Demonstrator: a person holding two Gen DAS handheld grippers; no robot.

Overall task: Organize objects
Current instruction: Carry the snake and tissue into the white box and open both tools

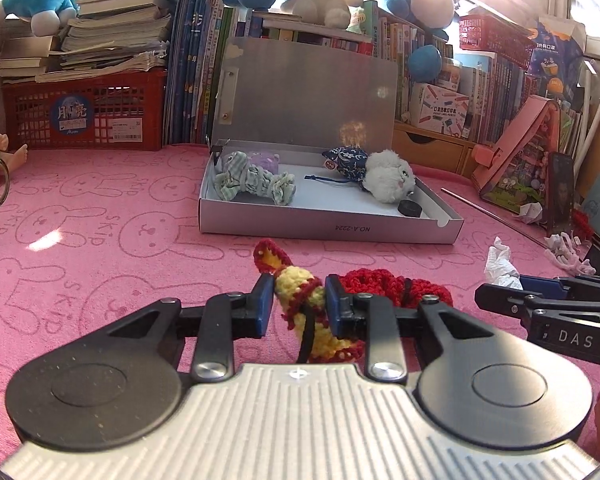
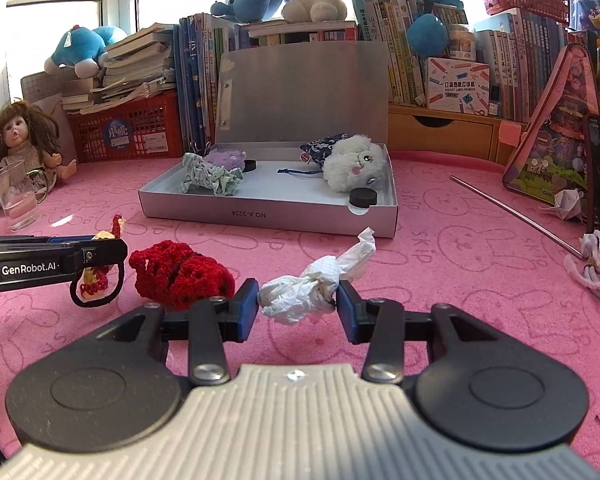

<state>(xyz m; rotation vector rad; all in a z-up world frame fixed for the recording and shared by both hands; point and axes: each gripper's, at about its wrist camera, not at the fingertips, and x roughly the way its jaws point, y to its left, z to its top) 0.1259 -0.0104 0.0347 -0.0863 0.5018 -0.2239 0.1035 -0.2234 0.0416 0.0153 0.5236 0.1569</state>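
Left gripper (image 1: 299, 307) pinching a yellow-and-red crochet piece (image 1: 304, 300) low over the pink mat (image 1: 100, 264), near side, with a red crochet lump (image 1: 396, 286) just to its right. Right gripper (image 2: 298, 307) spread around a crumpled white tissue (image 2: 312, 286), both pads at its sides; firm contact impossible to tell. Farther back, centre: open grey box (image 2: 260, 216) holding a white fluffy toy (image 2: 354, 164), blue pouch (image 2: 324, 146), striped scrunchie (image 2: 212, 174) and black discs (image 2: 363, 198).
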